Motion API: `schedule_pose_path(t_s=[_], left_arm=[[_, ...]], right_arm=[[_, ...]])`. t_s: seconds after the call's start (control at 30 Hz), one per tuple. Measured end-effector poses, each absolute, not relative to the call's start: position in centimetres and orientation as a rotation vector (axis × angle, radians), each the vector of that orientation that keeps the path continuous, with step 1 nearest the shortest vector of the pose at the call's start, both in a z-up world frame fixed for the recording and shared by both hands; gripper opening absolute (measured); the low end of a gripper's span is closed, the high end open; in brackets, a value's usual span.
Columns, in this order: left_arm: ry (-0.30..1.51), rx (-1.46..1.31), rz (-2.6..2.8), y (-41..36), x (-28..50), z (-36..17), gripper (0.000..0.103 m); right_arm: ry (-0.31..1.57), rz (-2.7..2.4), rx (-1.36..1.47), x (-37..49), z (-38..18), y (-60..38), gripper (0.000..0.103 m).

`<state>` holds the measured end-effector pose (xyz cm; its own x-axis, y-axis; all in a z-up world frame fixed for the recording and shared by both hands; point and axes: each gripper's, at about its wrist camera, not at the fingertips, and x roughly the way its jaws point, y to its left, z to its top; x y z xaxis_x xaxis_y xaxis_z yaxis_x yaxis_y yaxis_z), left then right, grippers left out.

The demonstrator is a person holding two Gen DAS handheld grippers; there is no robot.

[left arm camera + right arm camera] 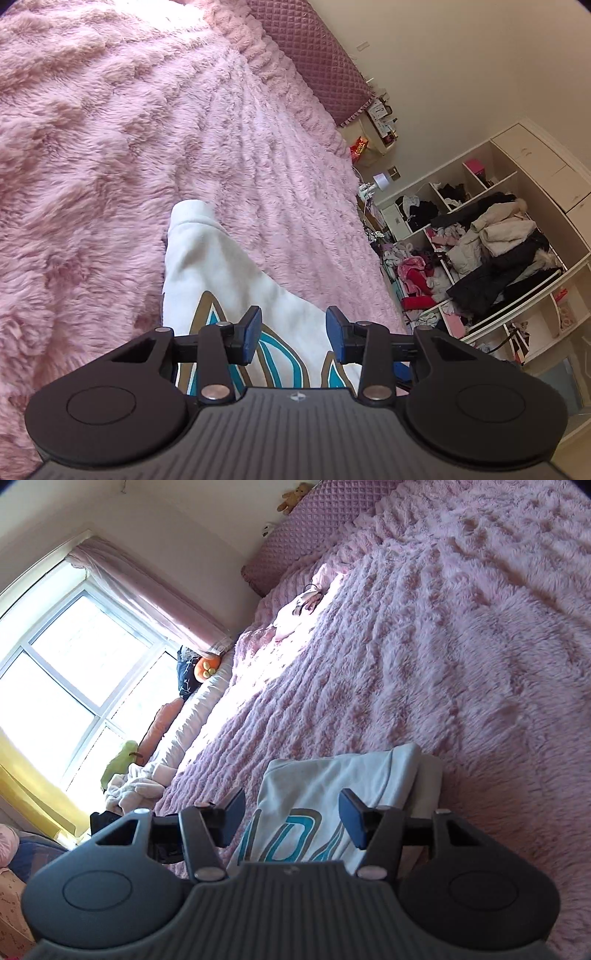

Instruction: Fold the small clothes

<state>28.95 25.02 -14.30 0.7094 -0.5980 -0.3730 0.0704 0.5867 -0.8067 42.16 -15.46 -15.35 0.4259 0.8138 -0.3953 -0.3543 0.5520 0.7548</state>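
A small white garment (218, 262) with a teal and brown print lies partly folded on the fluffy pink blanket (110, 147). My left gripper (293, 326) hovers over its near part, jaws open, blue pads (251, 332) not pressing the cloth. In the right wrist view the same garment (332, 775) lies folded with a layered edge on its right. My right gripper (291, 814) stands open over it, nothing pinched between its pads (352, 818). The garment's near end is hidden under both gripper bodies.
The bed's quilted pink headboard (317, 59) runs along the wall. Open shelves (491, 251) crammed with clothes stand beside the bed. A bright window (66, 686) with a pink curtain, soft toys (205, 668) and a pale pink garment (299, 609) lie on the bed's far side.
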Motion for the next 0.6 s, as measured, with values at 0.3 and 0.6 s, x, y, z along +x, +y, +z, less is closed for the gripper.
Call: schedule_pose_path(t_s=[0.3, 0.6], left_arm=[[0.734, -0.908, -0.328, 26.8, 32.0, -18.8, 0.037], [0.690, -0.832, -0.338, 26.4, 29.6, -15.3, 0.036]], right_arm=[[0.905, 0.676, 0.682, 46.1, -21.3, -15.2, 0.051], [0.856, 0.663, 0.680, 44.1, -18.9, -16.0, 0.051]])
